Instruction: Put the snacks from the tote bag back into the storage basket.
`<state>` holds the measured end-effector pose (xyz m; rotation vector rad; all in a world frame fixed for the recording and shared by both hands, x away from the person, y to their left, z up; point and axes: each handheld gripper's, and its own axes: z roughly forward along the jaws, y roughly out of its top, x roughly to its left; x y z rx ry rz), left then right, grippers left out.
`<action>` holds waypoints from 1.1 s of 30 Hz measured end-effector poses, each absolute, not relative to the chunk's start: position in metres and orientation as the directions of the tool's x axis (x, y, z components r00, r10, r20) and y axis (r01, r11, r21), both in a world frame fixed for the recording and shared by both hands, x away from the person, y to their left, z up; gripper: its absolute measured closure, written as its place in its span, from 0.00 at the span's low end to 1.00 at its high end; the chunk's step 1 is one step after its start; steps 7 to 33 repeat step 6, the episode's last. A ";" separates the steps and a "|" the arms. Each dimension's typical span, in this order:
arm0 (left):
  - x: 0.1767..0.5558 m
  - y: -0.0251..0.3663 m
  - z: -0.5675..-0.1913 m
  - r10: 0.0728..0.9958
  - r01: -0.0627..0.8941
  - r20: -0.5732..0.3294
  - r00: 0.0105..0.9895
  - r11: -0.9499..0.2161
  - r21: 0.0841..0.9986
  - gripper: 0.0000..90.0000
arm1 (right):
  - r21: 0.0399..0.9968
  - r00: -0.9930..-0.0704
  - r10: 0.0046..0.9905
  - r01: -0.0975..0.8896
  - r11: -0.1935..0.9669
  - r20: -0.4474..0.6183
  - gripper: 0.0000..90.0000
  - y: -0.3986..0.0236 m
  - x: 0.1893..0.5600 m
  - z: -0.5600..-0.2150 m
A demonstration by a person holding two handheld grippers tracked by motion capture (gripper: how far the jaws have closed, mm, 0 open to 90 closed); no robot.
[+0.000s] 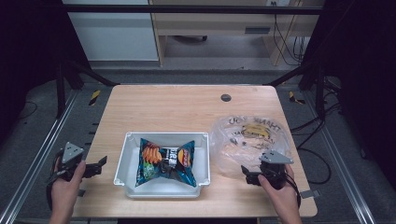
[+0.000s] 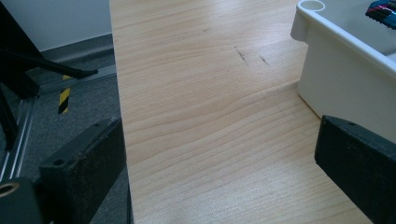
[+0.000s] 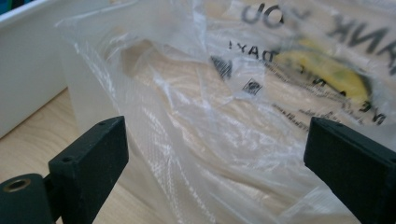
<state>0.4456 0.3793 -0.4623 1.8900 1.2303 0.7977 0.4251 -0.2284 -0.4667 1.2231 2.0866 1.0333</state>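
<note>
A white tray (image 1: 122,158) sits at the front middle of the wooden table and holds a blue chip bag (image 1: 166,161). To its right lies a clear plastic bag (image 1: 250,135) with black print and a yellow mark. My left gripper (image 1: 97,167) is open at the table's left edge, beside the tray's left wall (image 2: 345,88). My right gripper (image 1: 247,175) is open at the near edge of the plastic bag (image 3: 224,121), whose film spreads between its jaws.
The wooden table (image 1: 177,107) has bare surface behind the tray. A small dark grommet (image 1: 226,97) sits near the far edge. A metal frame and rails (image 1: 46,140) run along both sides, with cables on the floor at right.
</note>
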 end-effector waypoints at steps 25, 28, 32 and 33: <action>0.446 0.377 -0.462 0.929 0.477 0.106 0.356 -0.277 0.834 0.02 | 0.831 -0.456 0.889 0.477 0.288 -0.046 0.08 -0.228 0.423 -0.463; 0.446 0.377 -0.462 0.929 0.477 0.106 0.356 -0.277 0.834 0.02 | 0.831 -0.456 0.889 0.477 0.288 -0.046 0.08 -0.228 0.423 -0.463; 0.446 0.377 -0.462 0.929 0.477 0.106 0.356 -0.277 0.834 0.02 | 0.831 -0.456 0.889 0.477 0.288 -0.046 0.08 -0.228 0.423 -0.463; 0.446 0.377 -0.462 0.929 0.477 0.106 0.356 -0.277 0.834 0.02 | 0.831 -0.456 0.889 0.477 0.288 -0.046 0.08 -0.228 0.423 -0.463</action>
